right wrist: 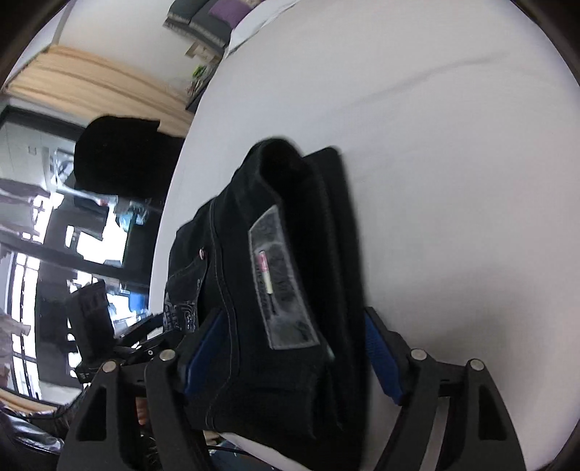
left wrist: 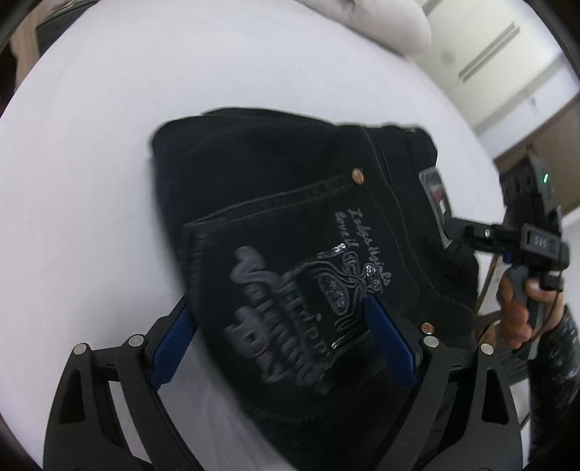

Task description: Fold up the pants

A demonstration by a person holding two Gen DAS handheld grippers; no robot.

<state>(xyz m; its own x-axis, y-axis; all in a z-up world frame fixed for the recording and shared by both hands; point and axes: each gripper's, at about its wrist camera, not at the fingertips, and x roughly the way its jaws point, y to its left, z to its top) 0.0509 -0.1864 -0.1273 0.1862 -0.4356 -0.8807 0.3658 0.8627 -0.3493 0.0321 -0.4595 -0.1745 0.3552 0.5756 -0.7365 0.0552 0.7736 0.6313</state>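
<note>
The black pants (left wrist: 290, 224) lie folded in a thick bundle on the white bed, back pocket with grey lettering facing up. My left gripper (left wrist: 279, 326) straddles the bundle's near end, jaws wide apart, blue pads (left wrist: 389, 337) on either side of the cloth. My right gripper (right wrist: 290, 347) straddles the waistband end with its grey label (right wrist: 282, 282), jaws also wide, blue pads (right wrist: 380, 351) beside the pants (right wrist: 308, 217). The right gripper also shows in the left wrist view (left wrist: 471, 232) at the waistband.
The white bed sheet (left wrist: 108, 145) spreads around the bundle. A pillow (left wrist: 380, 25) lies at the far end. In the right wrist view a dark garment (right wrist: 119, 155) hangs past the bed edge, with window and furniture behind.
</note>
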